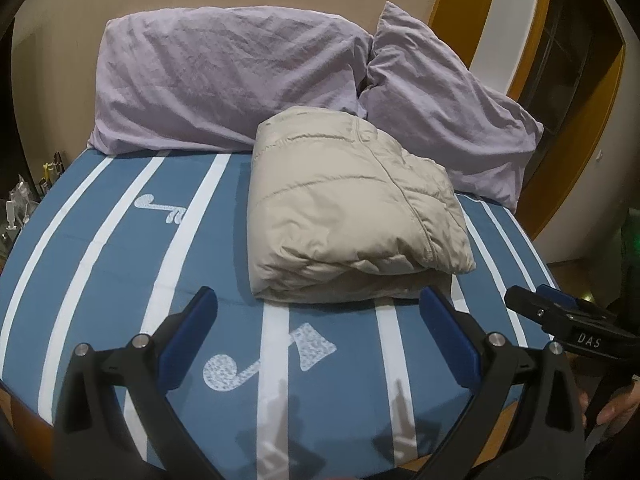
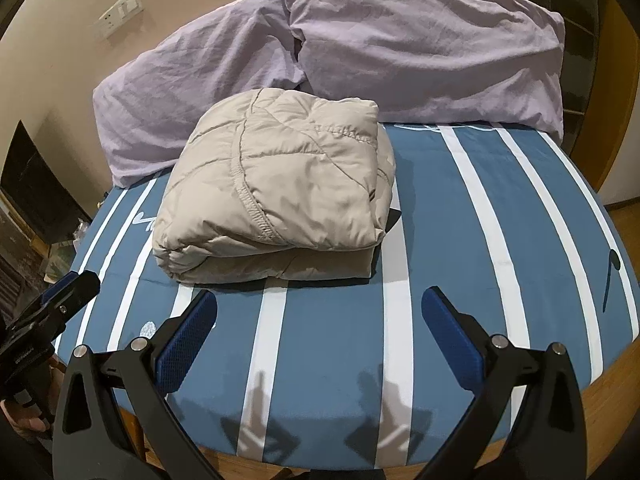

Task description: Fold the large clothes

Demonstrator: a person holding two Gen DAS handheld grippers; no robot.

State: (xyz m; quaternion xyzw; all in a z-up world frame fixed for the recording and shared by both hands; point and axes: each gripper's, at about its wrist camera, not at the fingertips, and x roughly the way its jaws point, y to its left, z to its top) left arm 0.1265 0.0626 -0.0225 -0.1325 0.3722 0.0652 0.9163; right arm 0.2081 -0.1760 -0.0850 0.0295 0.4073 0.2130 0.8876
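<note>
A beige quilted jacket (image 1: pixel 348 208) lies folded into a compact thick bundle on the blue bed with white stripes (image 1: pixel 100 248). It also shows in the right wrist view (image 2: pixel 276 196). My left gripper (image 1: pixel 318 304) is open and empty, held just in front of the bundle's near edge, above the bed. My right gripper (image 2: pixel 320 304) is open and empty, also just short of the bundle. The right gripper shows at the right edge of the left wrist view (image 1: pixel 560 312), and the left gripper at the left edge of the right wrist view (image 2: pixel 60 296).
Two lilac pillows (image 1: pixel 224 80) (image 1: pixel 444 112) lean against the wall behind the jacket. The bed's wooden front edge (image 2: pixel 600 396) is near me. A wooden door frame (image 1: pixel 576 128) stands at the right. Small clutter (image 1: pixel 24 200) sits left of the bed.
</note>
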